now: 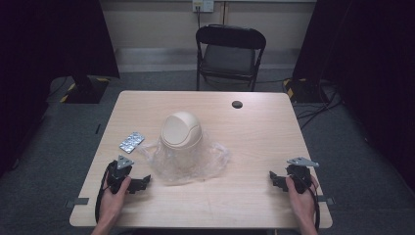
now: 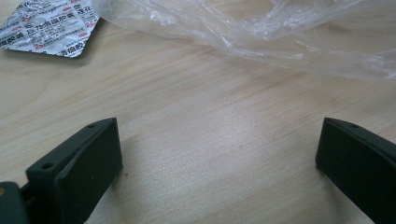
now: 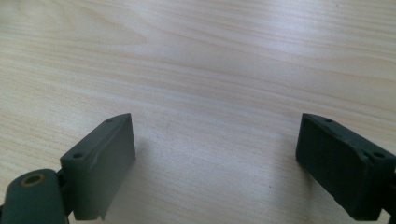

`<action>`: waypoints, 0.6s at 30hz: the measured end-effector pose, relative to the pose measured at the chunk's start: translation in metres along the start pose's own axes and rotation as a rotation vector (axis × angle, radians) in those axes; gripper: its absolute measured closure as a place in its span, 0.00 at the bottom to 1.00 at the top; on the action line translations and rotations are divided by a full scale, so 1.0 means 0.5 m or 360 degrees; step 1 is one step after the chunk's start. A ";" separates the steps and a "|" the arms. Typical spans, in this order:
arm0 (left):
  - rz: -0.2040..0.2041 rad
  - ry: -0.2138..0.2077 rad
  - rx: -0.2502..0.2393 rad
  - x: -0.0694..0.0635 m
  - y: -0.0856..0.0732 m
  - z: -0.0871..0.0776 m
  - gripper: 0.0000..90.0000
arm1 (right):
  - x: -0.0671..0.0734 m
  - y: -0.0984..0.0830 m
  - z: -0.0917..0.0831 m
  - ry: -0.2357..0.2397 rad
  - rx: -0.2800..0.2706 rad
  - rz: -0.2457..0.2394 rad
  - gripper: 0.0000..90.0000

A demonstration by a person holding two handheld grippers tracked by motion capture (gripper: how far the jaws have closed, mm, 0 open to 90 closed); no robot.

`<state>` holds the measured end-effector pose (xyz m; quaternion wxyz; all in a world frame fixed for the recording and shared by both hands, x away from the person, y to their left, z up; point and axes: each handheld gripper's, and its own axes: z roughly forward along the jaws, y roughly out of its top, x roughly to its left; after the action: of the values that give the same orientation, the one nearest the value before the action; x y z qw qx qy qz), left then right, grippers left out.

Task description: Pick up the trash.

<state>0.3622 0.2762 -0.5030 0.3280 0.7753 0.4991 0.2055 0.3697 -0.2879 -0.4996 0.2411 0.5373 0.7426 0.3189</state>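
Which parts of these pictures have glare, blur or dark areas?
High view: dark at both sides, table evenly lit. Left gripper view: plastic bag glints, blister pack sharp, near tongs soft. Right gripper view: pale sheen across the wood.

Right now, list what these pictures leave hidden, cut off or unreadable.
- Blister pack: left gripper view, cut off by the top-left edge; print too blurred to read.
- Plastic bag: high view, the beige bin hides whatever lies under it.
- Chair: high view, table edge hides its feet.
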 end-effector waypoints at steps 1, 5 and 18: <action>0.0001 0.0000 0.0001 0.000 0.000 0.000 0.00 | 0.000 0.000 0.000 0.0000 0.0000 0.0000 0.12; 0.0000 0.0001 0.0001 0.000 0.000 0.000 0.00 | 0.000 0.000 0.000 0.0000 0.0000 0.0000 0.12; -0.0034 -0.0014 -0.0071 0.002 0.000 -0.039 0.18 | 0.000 0.000 0.000 -0.0001 -0.0001 0.0000 0.12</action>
<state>0.3499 0.2829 -0.4890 0.3497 0.7633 0.5011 0.2097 0.3697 -0.2878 -0.4997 0.2417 0.5375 0.7422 0.3191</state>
